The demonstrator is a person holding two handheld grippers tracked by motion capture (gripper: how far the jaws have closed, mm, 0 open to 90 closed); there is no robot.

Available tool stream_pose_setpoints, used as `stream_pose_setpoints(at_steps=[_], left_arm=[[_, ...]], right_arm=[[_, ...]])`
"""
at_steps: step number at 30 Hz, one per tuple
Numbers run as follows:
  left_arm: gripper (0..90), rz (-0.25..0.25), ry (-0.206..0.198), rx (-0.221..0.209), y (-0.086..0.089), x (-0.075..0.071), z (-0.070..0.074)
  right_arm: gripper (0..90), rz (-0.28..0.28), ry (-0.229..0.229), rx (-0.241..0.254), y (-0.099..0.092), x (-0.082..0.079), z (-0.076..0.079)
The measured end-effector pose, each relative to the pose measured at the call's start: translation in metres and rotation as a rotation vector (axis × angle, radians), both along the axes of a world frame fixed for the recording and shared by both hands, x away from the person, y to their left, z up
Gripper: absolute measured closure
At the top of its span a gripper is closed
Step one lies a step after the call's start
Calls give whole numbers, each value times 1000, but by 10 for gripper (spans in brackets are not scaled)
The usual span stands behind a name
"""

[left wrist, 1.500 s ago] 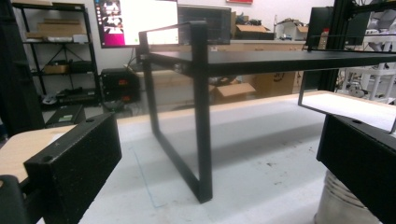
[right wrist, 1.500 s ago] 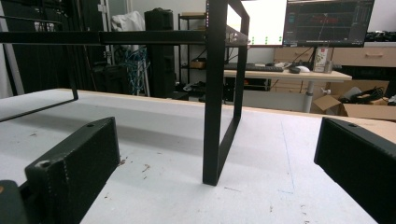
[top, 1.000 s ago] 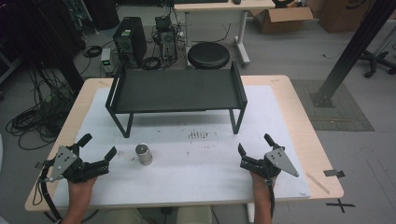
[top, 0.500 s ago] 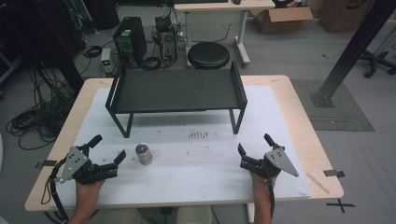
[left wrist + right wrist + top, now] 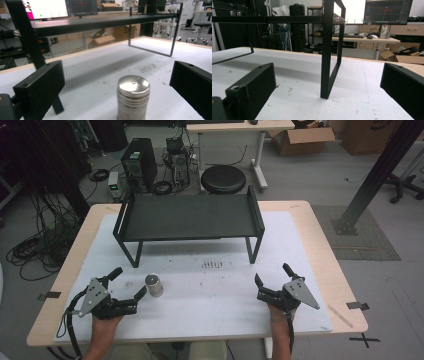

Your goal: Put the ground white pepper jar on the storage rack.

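Left gripper (image 5: 129, 282) jaws are standing wide open and empty, flanking — not touching — the steel canister (image 5: 133, 97) sitting upright on the white mat (image 5: 210, 290) near-left of the black rack (image 5: 190, 216), while the right gripper (image 5: 272, 279) — equally open — is resting near-right.

A wooden table (image 5: 320, 245) carries a white mat (image 5: 210, 320), on which stand a black rack (image 5: 190, 217) and a steel canister (image 5: 154, 285).
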State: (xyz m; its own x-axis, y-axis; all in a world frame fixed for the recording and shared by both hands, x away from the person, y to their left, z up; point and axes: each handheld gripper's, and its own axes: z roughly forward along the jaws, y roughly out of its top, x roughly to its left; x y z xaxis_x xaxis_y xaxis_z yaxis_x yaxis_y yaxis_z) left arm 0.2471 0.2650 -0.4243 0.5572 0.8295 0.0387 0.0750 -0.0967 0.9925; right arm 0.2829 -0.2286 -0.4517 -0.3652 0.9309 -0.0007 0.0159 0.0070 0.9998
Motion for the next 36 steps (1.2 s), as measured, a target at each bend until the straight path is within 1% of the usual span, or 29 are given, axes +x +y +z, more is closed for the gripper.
stream_pose_setpoints(at_steps=[10, 19, 20, 28, 36], left_arm=[[3, -22, 23, 18, -12, 4, -7], [4, -21, 45, 38, -21, 9, -13], [4, -20, 47, 45, -22, 9, -14], [5, -13, 80, 80, -28, 14, -20], [10, -7, 115, 94, -32, 19, -22]], right_arm=[[0, 0, 0, -1, 0, 0, 0], [0, 1, 0, -1, 0, 0, 0], [0, 0, 0, 0, 0, 0, 0], [0, 0, 0, -1, 0, 0, 0], [0, 0, -2, -1, 0, 0, 0]])
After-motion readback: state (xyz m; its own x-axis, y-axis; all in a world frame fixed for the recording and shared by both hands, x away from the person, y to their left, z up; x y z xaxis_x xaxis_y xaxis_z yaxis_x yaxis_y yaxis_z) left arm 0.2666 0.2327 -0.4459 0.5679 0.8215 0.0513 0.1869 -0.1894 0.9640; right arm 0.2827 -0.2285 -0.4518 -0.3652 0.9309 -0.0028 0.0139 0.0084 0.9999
